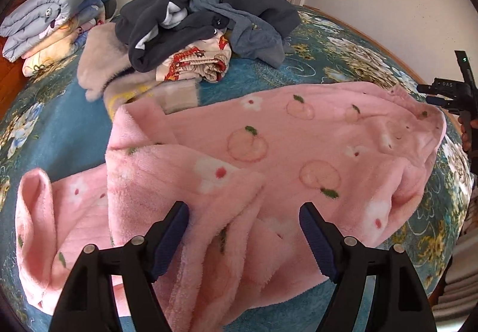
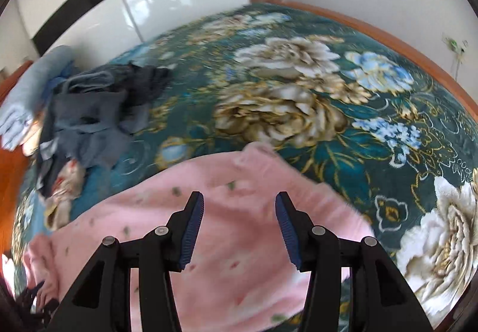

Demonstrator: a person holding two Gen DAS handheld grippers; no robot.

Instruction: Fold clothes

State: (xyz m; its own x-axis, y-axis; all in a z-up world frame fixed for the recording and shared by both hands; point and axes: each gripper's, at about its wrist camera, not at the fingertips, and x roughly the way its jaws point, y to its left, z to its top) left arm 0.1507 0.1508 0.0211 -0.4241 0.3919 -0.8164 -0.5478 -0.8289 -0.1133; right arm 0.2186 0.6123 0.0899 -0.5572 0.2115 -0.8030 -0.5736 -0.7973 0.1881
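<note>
Fluffy pink fleece garment (image 1: 269,147) lies rumpled beneath both gaping tools (image 1: 243,238) (image 2: 239,227).

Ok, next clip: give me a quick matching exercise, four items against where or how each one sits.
Items:
1. pink fleece garment
2. dark grey clothes
3. folded quilts
4. left gripper

States:
A. stacked at the bed's far left edge
B. open, holding nothing
C. heaped unfolded at the far side
D. spread across the floral bedspread, one flap turned over

Pairs: 1-D, 2-C, 3-A, 4-B
</note>
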